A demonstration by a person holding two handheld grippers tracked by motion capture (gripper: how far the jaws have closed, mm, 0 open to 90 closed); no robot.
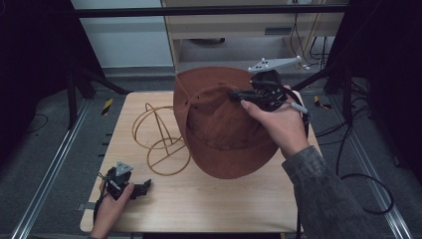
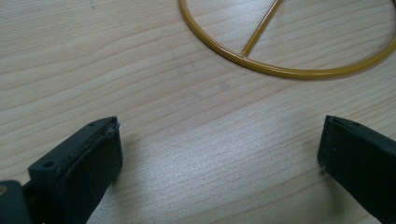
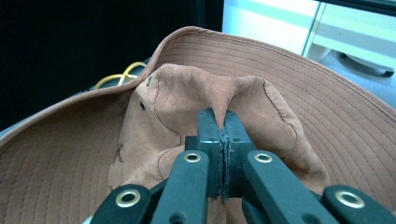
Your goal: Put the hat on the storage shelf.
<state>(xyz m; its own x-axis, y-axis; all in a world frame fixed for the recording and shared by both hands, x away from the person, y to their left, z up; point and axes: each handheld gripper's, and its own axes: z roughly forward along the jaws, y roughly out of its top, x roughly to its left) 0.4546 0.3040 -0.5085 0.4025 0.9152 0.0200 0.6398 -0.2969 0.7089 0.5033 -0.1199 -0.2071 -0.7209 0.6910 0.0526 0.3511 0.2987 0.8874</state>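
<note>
- High view: a brown wide-brimmed hat (image 1: 224, 124) is held up over the right half of the wooden bench (image 1: 199, 199), tilted so that its crown faces the camera. The hat hides the right part of the yellow wire hat stand (image 1: 159, 134), which stands on the bench beside it; whether brim and stand touch cannot be told. The right hand-held gripper (image 1: 239, 94), in the person's right hand (image 1: 278, 124), reaches onto the crown from the right; its jaw tips are small and dark against the fabric. The left hand-held gripper (image 1: 142, 188) lies low at the bench's near left corner in the left hand (image 1: 109, 206), well apart from the hat. The surroundings are dark; a pale cabinet (image 1: 249, 30) and cables show behind.
- Left gripper view: the left hand-held gripper (image 2: 219, 154) has its two jaws spread wide over bare wood, with nothing between them. The round base ring of the stand (image 2: 280, 70) lies ahead, cut off by the top edge.
- Right gripper view: the right hand-held gripper (image 3: 224, 140) is closed tight on a pinched fold of the hat's (image 3: 154, 121) crown, fabric rising from between its jaws. The brim curves around behind, and a bit of yellow wire (image 3: 121, 74) peeks over it at the left.
</note>
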